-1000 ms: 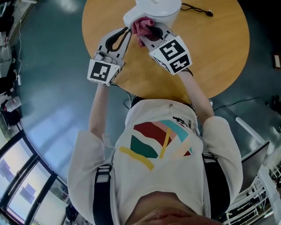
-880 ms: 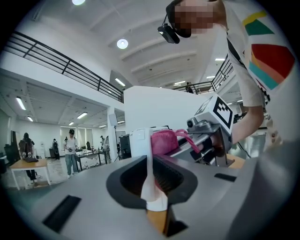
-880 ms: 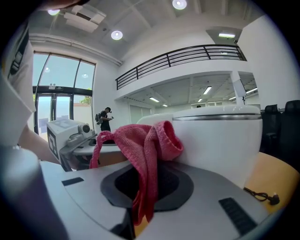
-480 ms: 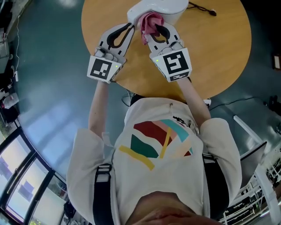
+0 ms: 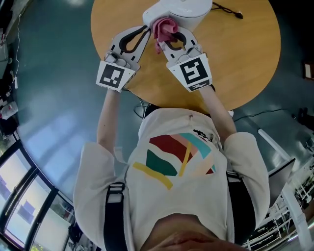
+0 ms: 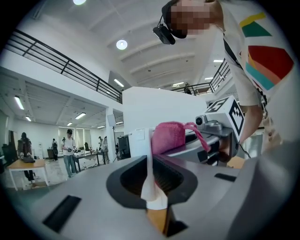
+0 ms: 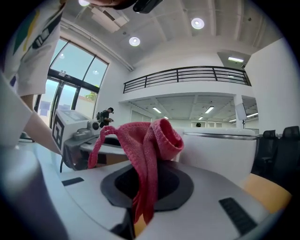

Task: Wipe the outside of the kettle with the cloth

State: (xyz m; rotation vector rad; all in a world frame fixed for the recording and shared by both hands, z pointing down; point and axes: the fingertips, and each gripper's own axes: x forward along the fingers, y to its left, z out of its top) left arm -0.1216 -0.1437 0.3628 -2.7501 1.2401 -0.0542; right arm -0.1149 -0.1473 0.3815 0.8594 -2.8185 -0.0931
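The fingers of the right gripper [image 7: 146, 185] are clamped on one pink cloth [image 7: 151, 139], whose bunched top bulges out above them and presses against the white wall of the one kettle [image 7: 225, 154]. The fingers of the left gripper [image 6: 151, 183] are closed on a thin white part at the kettle's side; which part it is I cannot tell. The two grippers sit side by side, both pointing at the kettle, left beside right. The kettle stands near the far edge of the round wooden counter [image 5: 235, 63]; what it holds does not show. One black cable [image 5: 223, 10] lies on the counter beside it.
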